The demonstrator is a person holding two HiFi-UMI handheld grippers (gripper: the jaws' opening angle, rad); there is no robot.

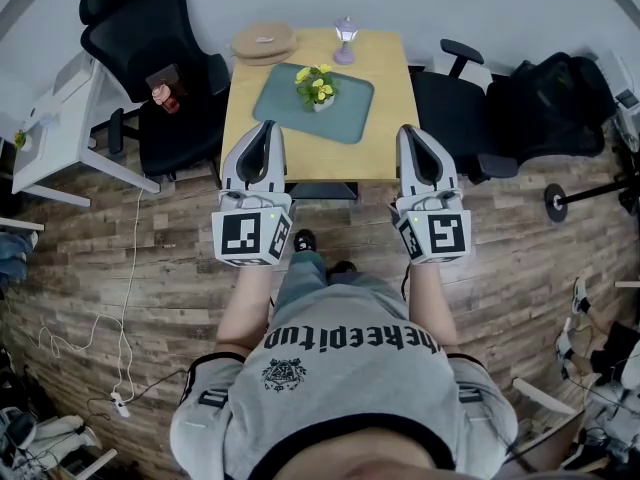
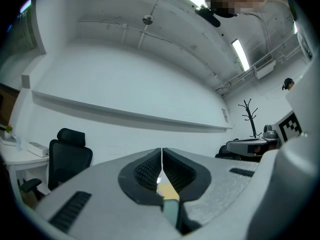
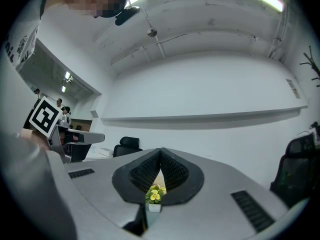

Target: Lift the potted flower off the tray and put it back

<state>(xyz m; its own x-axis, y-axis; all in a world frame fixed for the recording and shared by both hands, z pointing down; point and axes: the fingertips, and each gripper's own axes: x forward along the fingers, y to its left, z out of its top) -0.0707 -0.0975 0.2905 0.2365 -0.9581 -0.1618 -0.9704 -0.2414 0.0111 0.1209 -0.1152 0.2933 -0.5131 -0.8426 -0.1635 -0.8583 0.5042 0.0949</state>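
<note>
A potted flower [image 1: 318, 88] with yellow blooms in a small white pot stands on a grey-green tray [image 1: 345, 108] on the wooden table [image 1: 390, 78]. Both grippers hover short of the table's near edge, well apart from the pot. My left gripper [image 1: 265, 128] is shut and empty. My right gripper [image 1: 411, 131] is likewise shut and empty. In the right gripper view the potted flower [image 3: 155, 195] shows through the gap below the closed tips of the right gripper [image 3: 160, 150]. In the left gripper view the left gripper [image 2: 161, 150] has its tips together, with a sliver of the tray [image 2: 170, 213] below.
Round wooden mats [image 1: 264, 40] and a small purple lamp [image 1: 345, 40] sit at the table's far edge. A black office chair [image 1: 150, 58] stands left of the table, another [image 1: 450, 108] to its right beside a black bag [image 1: 550, 98]. A white desk [image 1: 50, 128] is far left.
</note>
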